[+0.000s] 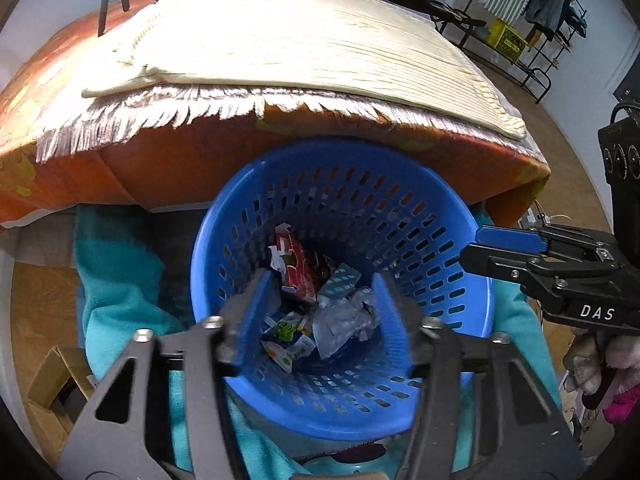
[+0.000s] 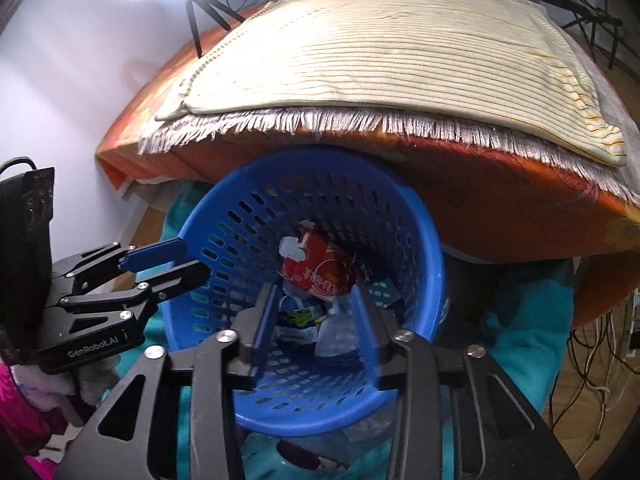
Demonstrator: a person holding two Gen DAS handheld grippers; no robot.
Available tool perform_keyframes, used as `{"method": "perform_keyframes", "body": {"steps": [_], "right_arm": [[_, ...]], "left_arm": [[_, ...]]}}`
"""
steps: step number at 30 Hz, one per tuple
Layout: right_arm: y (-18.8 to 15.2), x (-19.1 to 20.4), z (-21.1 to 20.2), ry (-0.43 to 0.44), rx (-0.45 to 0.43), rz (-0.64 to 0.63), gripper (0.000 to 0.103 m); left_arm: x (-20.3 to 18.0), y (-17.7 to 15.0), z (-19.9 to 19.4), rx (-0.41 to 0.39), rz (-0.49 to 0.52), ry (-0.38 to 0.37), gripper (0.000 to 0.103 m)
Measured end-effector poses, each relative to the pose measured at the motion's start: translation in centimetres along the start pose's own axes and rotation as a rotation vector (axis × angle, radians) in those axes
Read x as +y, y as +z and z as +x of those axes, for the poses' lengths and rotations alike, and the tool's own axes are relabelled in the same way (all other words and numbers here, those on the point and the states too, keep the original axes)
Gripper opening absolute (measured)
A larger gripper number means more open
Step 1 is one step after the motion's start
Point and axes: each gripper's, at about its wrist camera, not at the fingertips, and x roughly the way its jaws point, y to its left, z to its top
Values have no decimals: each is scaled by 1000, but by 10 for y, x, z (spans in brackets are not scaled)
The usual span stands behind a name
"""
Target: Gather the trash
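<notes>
A blue perforated basket stands on the floor against the bed and also shows in the right wrist view. Inside lie a red carton, a crumpled white wrapper and a green-and-white carton; the red carton and a blue-and-white carton show in the right wrist view. My left gripper hangs open and empty over the basket mouth. My right gripper is open and empty over it too. Each gripper shows in the other's view, the right at the right rim, the left at the left rim.
A bed with an orange cover and a cream striped blanket rises just behind the basket. A teal cloth lies under the basket. A cardboard box sits at the left. A clothes rack stands far right.
</notes>
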Motion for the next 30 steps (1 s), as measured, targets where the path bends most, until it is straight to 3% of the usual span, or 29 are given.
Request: {"method": "perform_keyframes", "body": {"steps": [5, 9, 12, 20, 30], "right_arm": [[1, 2, -1, -26, -4, -10, 40], [2, 4, -4, -58, -19, -14, 55], [4, 4, -8, -82, -36, -10, 60], [12, 6, -19, -172, -83, -16, 68], [20, 11, -36, -266, -158, -27, 69]], "left_arm": [[4, 2, -2, -14, -12, 23, 71], [6, 2, -3, -21, -11, 37, 74], [7, 3, -3, -16, -15, 42, 74], [7, 11, -11, -37, -19, 56, 75], [3, 27, -37, -100, -25, 73, 78]]}}
